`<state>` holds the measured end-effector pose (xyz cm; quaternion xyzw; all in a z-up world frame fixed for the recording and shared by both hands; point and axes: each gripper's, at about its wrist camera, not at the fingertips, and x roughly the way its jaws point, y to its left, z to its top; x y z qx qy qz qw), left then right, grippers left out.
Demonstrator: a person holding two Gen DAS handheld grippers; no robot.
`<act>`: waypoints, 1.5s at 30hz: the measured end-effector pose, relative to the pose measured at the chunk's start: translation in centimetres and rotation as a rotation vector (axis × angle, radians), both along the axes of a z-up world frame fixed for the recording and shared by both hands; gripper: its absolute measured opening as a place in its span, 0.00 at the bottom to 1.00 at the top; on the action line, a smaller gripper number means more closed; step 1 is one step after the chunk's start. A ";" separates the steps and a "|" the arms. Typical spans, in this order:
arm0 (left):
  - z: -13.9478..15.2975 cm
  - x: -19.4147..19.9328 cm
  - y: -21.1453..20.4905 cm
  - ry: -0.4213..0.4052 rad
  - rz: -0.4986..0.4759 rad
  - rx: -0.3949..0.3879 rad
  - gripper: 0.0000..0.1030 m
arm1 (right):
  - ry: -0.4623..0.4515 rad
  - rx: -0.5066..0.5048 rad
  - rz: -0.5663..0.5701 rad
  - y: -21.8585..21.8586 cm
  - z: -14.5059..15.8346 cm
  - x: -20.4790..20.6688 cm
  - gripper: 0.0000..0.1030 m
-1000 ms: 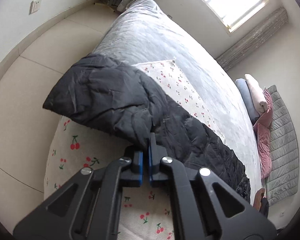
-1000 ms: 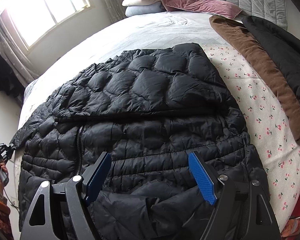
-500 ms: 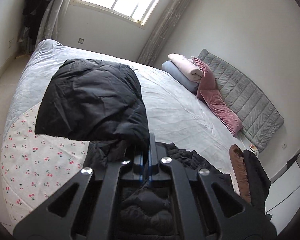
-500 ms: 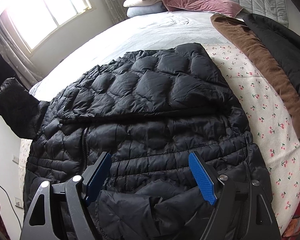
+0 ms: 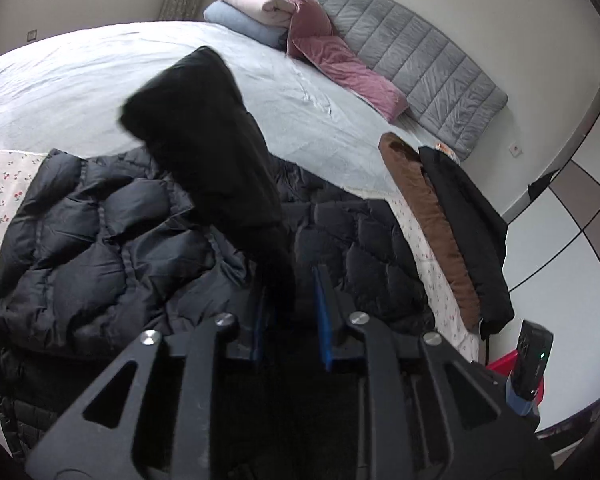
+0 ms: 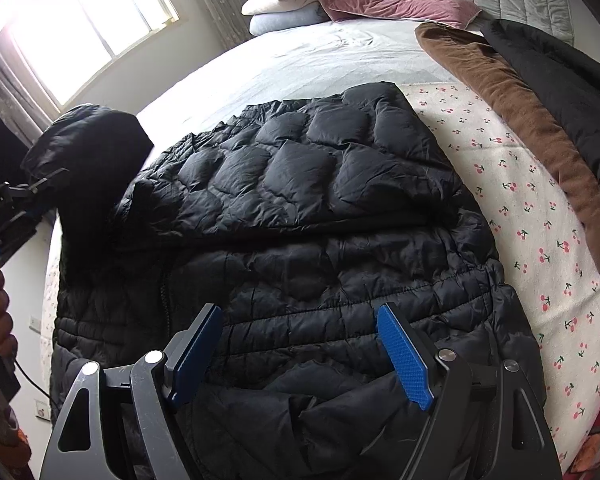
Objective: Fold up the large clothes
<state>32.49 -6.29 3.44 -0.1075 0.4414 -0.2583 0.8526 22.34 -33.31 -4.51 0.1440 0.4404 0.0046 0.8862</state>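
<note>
A black quilted puffer jacket (image 6: 300, 208) lies spread on the bed (image 6: 308, 56). The left claw (image 5: 290, 320), jaws parted, loosely brackets its raised sleeve (image 5: 204, 132); the right claw (image 6: 300, 352) hovers open above the hem. The slippery sleeve could drop askew.

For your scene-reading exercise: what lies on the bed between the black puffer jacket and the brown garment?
In the right wrist view, a strip of cherry-print sheet lies between the black puffer jacket and the brown garment. Nothing else rests on it.
</note>
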 end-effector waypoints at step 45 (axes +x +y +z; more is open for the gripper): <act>-9.3 9.4 20.2 0.077 0.502 0.094 0.31 | -0.051 -0.172 0.123 8.1 -0.3 15.5 0.07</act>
